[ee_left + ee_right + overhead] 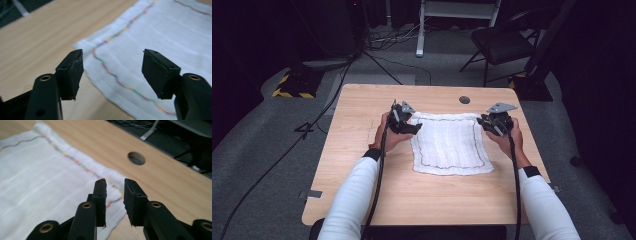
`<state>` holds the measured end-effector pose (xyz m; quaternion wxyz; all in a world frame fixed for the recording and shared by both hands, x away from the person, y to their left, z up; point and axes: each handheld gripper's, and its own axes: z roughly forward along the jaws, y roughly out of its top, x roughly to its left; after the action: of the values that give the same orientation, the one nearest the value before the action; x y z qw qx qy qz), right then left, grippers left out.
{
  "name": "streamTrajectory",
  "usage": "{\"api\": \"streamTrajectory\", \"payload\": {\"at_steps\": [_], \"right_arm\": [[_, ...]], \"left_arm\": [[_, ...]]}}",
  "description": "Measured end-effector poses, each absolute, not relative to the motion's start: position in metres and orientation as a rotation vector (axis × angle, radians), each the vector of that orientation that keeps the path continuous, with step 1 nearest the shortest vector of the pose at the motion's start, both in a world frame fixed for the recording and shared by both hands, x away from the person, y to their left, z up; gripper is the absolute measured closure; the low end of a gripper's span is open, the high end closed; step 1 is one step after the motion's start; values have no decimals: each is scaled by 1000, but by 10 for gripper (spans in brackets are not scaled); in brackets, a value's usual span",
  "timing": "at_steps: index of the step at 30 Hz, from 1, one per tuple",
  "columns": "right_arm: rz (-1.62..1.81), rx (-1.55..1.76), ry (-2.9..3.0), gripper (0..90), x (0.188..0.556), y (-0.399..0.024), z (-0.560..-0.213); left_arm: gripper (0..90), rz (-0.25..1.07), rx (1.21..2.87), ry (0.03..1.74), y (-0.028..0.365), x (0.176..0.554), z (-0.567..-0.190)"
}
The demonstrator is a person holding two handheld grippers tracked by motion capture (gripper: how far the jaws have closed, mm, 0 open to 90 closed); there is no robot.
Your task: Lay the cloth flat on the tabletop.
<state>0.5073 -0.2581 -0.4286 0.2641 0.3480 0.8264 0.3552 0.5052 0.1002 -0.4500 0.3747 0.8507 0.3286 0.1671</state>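
Observation:
A white cloth [451, 142] with a wavy multicoloured stitched border lies flat in the middle of the wooden table [362, 190]. My left gripper [416, 128] hovers at its far left corner. In the left gripper view the cloth's corner [140, 47] lies under the gripper [112, 72], whose jaws stand wide apart with nothing pinched. My right gripper [481, 121] is at the far right corner. In the right gripper view the jaws of the gripper [115, 200] stand a narrow gap apart over the cloth's corner [50, 177], and no fabric is between the pads.
A round cable hole [464, 100] [136, 158] sits in the table just beyond the cloth. A dark chair [504, 42] and a white frame [452, 15] stand on the grey floor behind the table, where cables [337, 90] trail.

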Motion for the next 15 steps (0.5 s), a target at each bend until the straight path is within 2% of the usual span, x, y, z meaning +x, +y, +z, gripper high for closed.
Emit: {"api": "streamTrajectory", "payload": {"at_steps": [6, 10, 15], "right_arm": [[959, 903, 2376, 626, 472, -273, -449], [916, 886, 2476, 591, 451, -284, -466], [913, 879, 2533, 563, 432, -292, -472]], "left_arm": [[314, 323, 2255, 726, 99, 466, -463], [388, 201, 2300, 659, 93, 445, -474], [465, 154, 2339, 615, 90, 432, -483]]}}
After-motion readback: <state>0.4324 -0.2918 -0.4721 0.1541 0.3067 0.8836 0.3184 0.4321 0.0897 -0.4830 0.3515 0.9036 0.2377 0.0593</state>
